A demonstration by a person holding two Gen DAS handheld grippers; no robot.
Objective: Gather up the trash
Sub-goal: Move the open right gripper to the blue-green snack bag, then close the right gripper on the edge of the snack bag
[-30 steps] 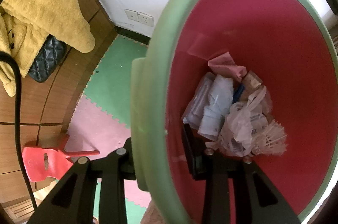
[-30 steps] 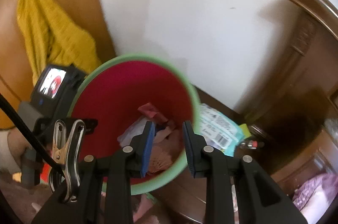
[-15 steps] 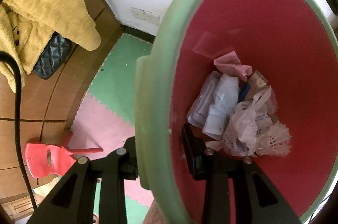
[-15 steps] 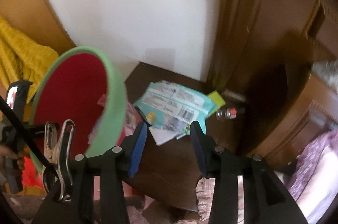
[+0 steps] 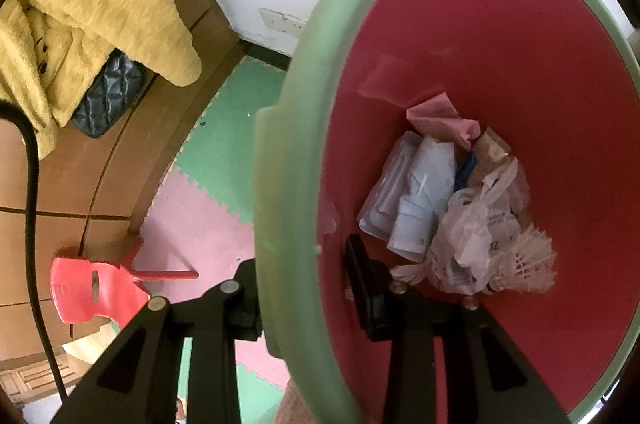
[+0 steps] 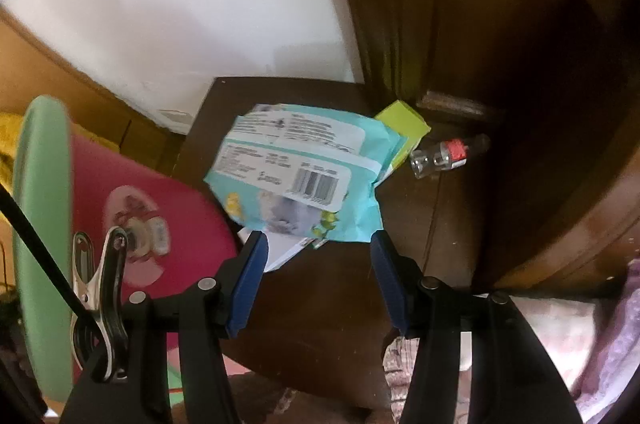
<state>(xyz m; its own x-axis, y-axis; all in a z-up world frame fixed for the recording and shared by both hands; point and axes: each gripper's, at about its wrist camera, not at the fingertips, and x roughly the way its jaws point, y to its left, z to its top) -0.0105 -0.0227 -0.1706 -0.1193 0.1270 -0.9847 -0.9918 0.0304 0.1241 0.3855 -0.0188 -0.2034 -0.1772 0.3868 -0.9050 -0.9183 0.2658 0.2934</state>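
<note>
**Bin gripped at rim, right tool opening over teal pack**

The left gripper [image 5: 298, 288] is clamping the green rim of the pink waste bin [image 5: 520, 44], one finger outside, one inside. Crumpled bags and wrappers [image 5: 448, 204] are sitting at the bin's bottom. Beneath, green and pink foam floor mats [image 5: 216, 160] are showing, with a red plastic stool [image 5: 92, 288], a wooden cabinet and a yellow garment [image 5: 92, 12] hanging over it. The right gripper [image 6: 316, 276] is pointing down at a dark wooden table [image 6: 328, 304], its jaws opening and empty, just short of a teal wet-wipes pack [image 6: 304, 168]. A lime box [image 6: 404, 122] and a small clear bottle [image 6: 444, 156] are lying beyond the pack, near a dark wardrobe and white wall.
</note>
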